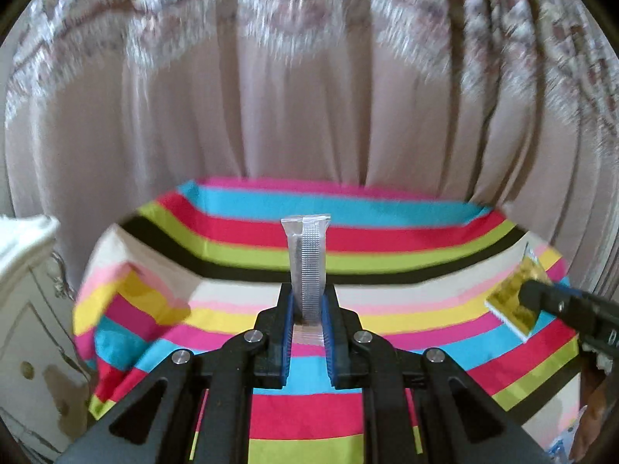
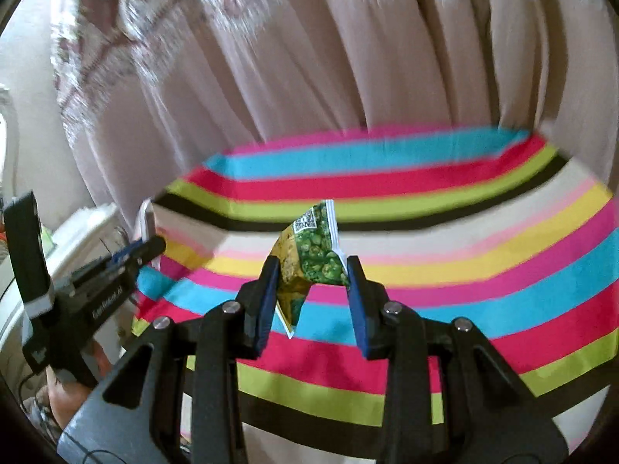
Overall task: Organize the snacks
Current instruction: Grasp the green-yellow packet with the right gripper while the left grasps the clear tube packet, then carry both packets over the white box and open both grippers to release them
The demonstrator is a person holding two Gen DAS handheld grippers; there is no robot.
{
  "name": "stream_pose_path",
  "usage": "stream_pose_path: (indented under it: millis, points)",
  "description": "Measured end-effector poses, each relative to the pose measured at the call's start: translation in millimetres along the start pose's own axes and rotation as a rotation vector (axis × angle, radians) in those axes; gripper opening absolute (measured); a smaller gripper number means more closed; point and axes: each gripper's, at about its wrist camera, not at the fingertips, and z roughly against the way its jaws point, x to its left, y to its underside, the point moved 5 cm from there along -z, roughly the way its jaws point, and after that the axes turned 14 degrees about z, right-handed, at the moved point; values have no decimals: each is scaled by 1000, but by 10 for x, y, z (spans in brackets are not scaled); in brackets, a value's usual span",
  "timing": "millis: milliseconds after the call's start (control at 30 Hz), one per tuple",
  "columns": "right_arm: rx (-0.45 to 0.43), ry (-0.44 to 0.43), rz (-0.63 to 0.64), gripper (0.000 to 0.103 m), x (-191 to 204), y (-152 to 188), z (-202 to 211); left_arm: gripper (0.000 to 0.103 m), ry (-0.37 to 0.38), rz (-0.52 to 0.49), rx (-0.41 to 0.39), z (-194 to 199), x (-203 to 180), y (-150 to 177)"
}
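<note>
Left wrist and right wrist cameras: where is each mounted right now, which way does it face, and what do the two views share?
Left wrist: sits behind the left gripper, facing forward over the striped cloth toward the curtain; its own fingers clamp a clear packet upright, and the right gripper enters at the right edge.
Right wrist: sits behind the right gripper, facing the same cloth and curtain; its fingers pinch a green snack packet, and the left gripper shows at the left.
Shared: striped cloth, curtain, both grippers and both packets.

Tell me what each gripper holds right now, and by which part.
Left gripper: clear snack packet, clamped near its lower end, standing upright. Right gripper: green snack packet, pinched across its sides.
</note>
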Motion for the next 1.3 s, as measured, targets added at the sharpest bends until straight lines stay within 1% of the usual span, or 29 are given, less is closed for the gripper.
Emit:
stream_pose_path:
  millis: [133,167,267,333,467,633,800,967,1100,1200,1300]
  points:
    - [-148,33,46,38,186,-365,623,15,41,-19,-127,523,-95,-260]
    - [-171,38,56,38,224,-428,738,15,57,-17,-159,663,-118,-340]
    - [-238,71,90,38,353,-592,1101,15,98,-11,-224,959,-172,-484]
    - [-270,90,108,38,438,-677,1273,15,124,-10,-262,1128,-193,-569]
    - [-313,118,132,38,570,-776,1540,15,150,-3,-314,1406,-189,-650]
    - [-344,149,172,38,679,-787,1837,15,174,5,-336,1577,-160,-697]
    - [-338,184,193,38,701,-678,1997,15,201,-7,-333,1640,-188,-637]
    - [-312,223,179,38,562,-485,2152,15,260,-17,-282,1625,-320,-504]
    - [-255,280,175,38,362,-153,2341,15,315,-81,-214,1576,-625,-252]
    - [-196,327,129,38,109,182,2516,15,368,-152,-164,1572,-1024,59]
    - [-149,376,82,38,-137,493,2707,15,438,-198,-94,1575,-1359,326]
